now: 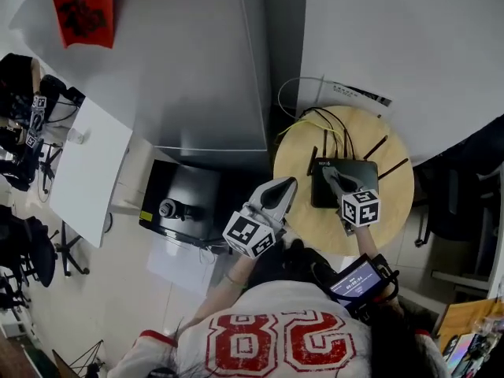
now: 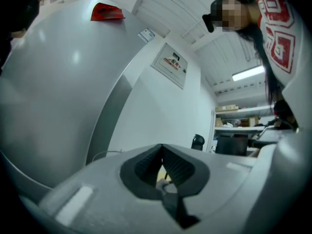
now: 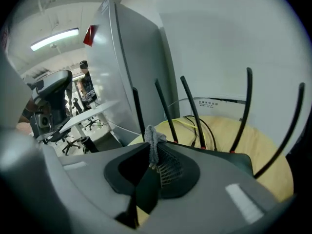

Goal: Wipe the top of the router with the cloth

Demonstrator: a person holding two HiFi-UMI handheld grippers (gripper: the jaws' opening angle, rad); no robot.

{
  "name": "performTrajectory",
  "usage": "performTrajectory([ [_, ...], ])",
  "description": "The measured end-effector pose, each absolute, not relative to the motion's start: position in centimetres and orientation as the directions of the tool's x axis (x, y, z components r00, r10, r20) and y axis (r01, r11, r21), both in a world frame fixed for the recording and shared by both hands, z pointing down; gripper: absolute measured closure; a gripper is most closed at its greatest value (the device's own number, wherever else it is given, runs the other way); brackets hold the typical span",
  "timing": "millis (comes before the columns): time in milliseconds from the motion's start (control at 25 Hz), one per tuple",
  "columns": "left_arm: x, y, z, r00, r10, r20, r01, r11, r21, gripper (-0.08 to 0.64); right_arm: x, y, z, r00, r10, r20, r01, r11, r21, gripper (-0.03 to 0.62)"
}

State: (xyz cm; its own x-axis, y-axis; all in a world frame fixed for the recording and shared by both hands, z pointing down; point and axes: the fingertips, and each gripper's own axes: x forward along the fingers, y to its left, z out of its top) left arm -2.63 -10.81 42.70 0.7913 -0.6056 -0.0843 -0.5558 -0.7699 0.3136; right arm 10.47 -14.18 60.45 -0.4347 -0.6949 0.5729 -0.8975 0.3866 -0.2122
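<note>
On the round worktop (image 1: 394,203) the black router (image 1: 366,172) lies near the middle, its antennas (image 1: 376,148) standing up and fanning outward along the back edge, with yellow and black cables (image 1: 331,120) looping behind toward the wall. I hold the right gripper (image 1: 329,176) over the router's top, its jaws clamped on a bunch of grey cloth (image 3: 153,139) that sticks up past the tips. From either view I cannot tell whether the cloth touches the casing. My left gripper (image 1: 287,186) hangs at the worktop's left rim, apart from the router, with its jaws together at the tips and nothing gripped. Bare wood shows on the front and right of the worktop. A tall grey cabinet (image 1: 205,61) stands just beside the left rear rim, carrying a red paper (image 1: 83,10) high on its face. Past it are a black box (image 1: 185,203) on the floor and a white desk (image 1: 87,172), both well apart from the worktop.
</note>
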Motion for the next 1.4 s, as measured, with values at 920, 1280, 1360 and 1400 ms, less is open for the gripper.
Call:
performTrajectory([
  [920,-2.5,-11.9,44.9,0.76,-0.649,-0.029,-0.61,-0.728,0.313,0.562,7.7,-13.0,65.7,-0.479,-0.554,0.681,-0.827,0.545,-0.137,0.551],
  [1280,-0.2,-11.9,45.2,0.798,-0.6,-0.046,-0.548,-0.757,0.356,0.562,6.4,-6.5,65.7,-0.505,-0.534,0.678,-0.825,0.528,-0.2,0.551],
  [1360,0.2,-11.9,45.3,0.803,-0.594,-0.049,-0.54,-0.76,0.362,0.563,6.4,-5.9,65.8,-0.506,-0.531,0.679,-0.828,0.52,-0.21,0.551],
  [1400,0.4,-11.9,45.3,0.804,-0.593,-0.05,-0.538,-0.76,0.364,0.561,6.4,-5.8,65.8,-0.507,-0.532,0.678,-0.828,0.519,-0.213,0.551],
])
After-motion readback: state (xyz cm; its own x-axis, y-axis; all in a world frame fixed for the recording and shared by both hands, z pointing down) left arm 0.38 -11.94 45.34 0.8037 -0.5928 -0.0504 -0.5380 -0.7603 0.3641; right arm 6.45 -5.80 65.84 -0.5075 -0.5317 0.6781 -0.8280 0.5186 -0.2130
